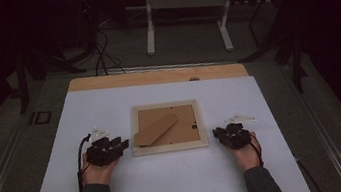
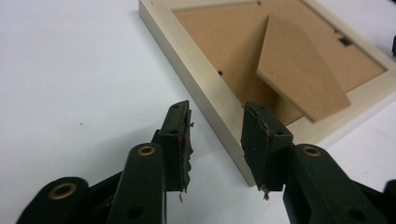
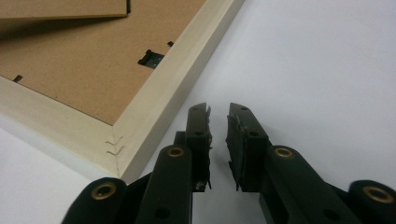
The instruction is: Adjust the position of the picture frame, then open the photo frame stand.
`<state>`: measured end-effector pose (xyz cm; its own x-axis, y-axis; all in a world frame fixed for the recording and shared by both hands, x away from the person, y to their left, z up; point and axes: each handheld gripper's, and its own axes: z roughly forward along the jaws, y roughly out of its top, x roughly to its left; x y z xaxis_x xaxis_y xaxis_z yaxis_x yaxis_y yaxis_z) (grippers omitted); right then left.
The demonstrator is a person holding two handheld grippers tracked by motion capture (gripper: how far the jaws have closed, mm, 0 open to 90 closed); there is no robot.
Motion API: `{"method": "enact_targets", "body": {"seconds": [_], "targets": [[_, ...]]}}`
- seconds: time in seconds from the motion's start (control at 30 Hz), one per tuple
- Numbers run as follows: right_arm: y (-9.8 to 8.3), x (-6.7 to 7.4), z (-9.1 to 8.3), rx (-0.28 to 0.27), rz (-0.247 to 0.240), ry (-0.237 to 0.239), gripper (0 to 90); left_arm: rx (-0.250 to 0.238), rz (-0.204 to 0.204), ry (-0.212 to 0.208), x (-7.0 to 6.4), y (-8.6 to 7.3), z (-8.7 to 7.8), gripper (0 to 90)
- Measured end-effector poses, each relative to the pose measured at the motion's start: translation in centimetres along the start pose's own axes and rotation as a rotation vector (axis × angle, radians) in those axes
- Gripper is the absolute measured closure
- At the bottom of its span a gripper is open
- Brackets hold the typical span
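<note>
A pale wooden picture frame (image 1: 171,148) lies face down in the middle of the white sheet, its brown backing (image 1: 188,126) and folded stand flap (image 1: 155,130) facing up. My left gripper (image 1: 110,149) rests at the frame's left side. It is open, and the frame's rail (image 2: 205,88) near a corner shows between its jaws, with the flap (image 2: 299,70) beyond. My right gripper (image 1: 229,134) rests at the frame's right side. Its jaws stand open by a narrow gap (image 3: 219,112) with nothing in it, beside the frame's stapled corner (image 3: 154,107).
A white sheet (image 1: 171,187) covers the wooden table (image 1: 155,76). Beyond the table's far edge, on the dark floor, stand a white-legged frame (image 1: 183,3) and some black cables (image 1: 101,50). A small black clip (image 3: 150,57) sits on the backing.
</note>
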<state>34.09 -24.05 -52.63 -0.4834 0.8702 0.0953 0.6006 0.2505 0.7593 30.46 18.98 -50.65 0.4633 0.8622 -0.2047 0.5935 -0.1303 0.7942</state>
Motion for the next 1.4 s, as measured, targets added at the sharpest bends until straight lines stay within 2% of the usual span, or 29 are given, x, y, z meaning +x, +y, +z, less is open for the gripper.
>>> {"method": "enact_targets", "body": {"seconds": [0.1,0.2,0.3,0.57,0.77,0.93,1.03,1.17,1.3,1.37,1.4], "targets": [[-0.1,-0.4,-0.2,-0.002,0.009,0.000,75.4,-0.028,0.019,-0.009,-0.2,0.4,-0.6,62.5],[-0.1,-0.7,-0.4,-0.009,0.018,-0.004,73.5,-0.053,0.022,-0.018,-0.3,0.8,-1.0,61.8],[0.0,-0.8,-0.6,-0.010,0.020,-0.002,71.9,-0.074,0.034,-0.041,-0.5,1.2,-1.4,60.0],[0.1,-0.9,-0.7,-0.018,0.010,0.019,70.0,-0.085,0.072,-0.102,-1.8,1.7,-1.5,52.0],[0.1,-1.1,-0.8,-0.021,0.013,0.022,69.4,-0.076,0.112,-0.120,-2.8,2.1,-1.3,44.8],[0.1,-1.3,-1.0,-0.027,0.022,0.021,67.0,-0.075,0.119,-0.115,-3.2,2.5,-1.0,37.3],[0.0,-1.2,-0.8,-0.023,0.025,0.020,65.2,-0.069,0.104,-0.125,-3.1,2.8,-0.7,35.3],[-0.1,-0.7,-0.4,-0.008,0.016,0.019,62.7,-0.058,0.106,-0.137,-3.2,3.2,-0.3,36.2],[0.0,-0.5,-0.5,-0.012,0.015,0.024,61.6,-0.005,0.095,-0.156,-3.0,3.8,0.8,36.5],[-0.1,-0.5,-0.5,-0.015,0.017,0.036,61.1,0.034,0.077,-0.181,-2.8,4.1,1.6,39.5],[-0.1,-0.4,-0.5,-0.015,0.020,0.043,60.7,0.049,0.073,-0.180,-2.7,4.3,1.9,40.1]]}}
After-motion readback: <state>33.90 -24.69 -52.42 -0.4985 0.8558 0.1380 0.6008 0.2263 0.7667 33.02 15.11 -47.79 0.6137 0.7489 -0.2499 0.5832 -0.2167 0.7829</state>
